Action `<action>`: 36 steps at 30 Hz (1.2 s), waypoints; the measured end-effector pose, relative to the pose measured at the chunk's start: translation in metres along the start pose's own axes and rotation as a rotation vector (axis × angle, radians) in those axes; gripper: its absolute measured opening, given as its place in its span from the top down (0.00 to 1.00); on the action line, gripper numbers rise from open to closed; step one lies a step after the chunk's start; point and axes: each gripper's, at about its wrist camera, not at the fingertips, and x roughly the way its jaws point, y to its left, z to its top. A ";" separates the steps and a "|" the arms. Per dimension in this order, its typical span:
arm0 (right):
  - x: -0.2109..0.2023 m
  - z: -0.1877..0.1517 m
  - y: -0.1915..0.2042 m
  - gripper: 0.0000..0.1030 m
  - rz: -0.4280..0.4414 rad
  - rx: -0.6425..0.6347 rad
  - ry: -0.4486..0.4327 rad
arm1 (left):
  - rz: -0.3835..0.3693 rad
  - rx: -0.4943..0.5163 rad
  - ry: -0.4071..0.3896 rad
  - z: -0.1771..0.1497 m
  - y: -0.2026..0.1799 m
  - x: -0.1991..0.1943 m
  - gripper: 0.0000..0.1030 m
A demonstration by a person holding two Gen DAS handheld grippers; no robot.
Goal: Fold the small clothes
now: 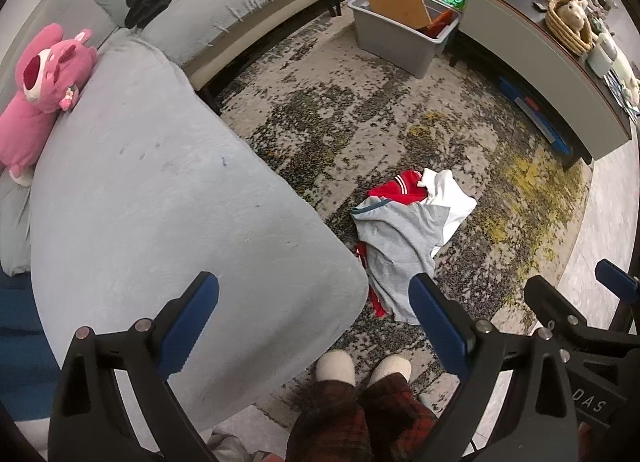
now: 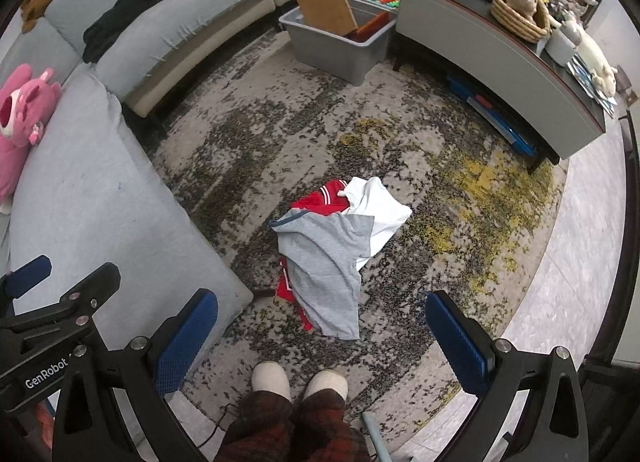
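A small heap of clothes lies on the patterned rug: a grey shirt [image 1: 396,258] [image 2: 326,258] on top, a red garment [image 1: 396,187] [image 2: 320,201] and a white one [image 1: 448,197] [image 2: 376,201] under it. My left gripper [image 1: 314,302] is open and held high above the sofa's corner, to the left of the heap. My right gripper [image 2: 322,318] is open too, above the heap's near edge, with nothing between its blue pads [image 2: 456,338]. Each gripper shows at the edge of the other's view.
A grey sofa [image 1: 160,201] [image 2: 92,189] runs along the left with a pink plush toy [image 1: 40,81] on it. A grey bin [image 2: 336,41] of toys and a low cabinet [image 2: 500,73] stand behind. The person's feet in white slippers [image 2: 298,382] are just below the heap.
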 end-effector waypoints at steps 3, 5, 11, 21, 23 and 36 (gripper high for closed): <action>0.006 0.001 -0.003 0.01 -0.003 0.011 0.002 | -0.012 0.016 0.001 0.003 -0.005 0.004 0.07; 0.013 0.003 -0.006 0.01 -0.004 0.021 0.003 | -0.019 0.027 0.001 0.005 -0.007 0.008 0.07; 0.044 0.004 -0.016 0.01 0.007 0.064 0.006 | -0.054 0.058 -0.003 0.008 -0.013 0.033 0.07; 0.113 0.011 -0.030 0.01 0.031 0.074 0.003 | -0.100 0.104 0.007 0.020 -0.030 0.091 0.07; 0.127 0.013 -0.033 0.04 0.026 0.070 0.002 | -0.112 0.118 0.001 0.023 -0.035 0.104 0.07; 0.223 0.017 -0.050 0.13 0.013 0.011 -0.009 | -0.154 0.110 0.015 0.027 -0.064 0.192 0.07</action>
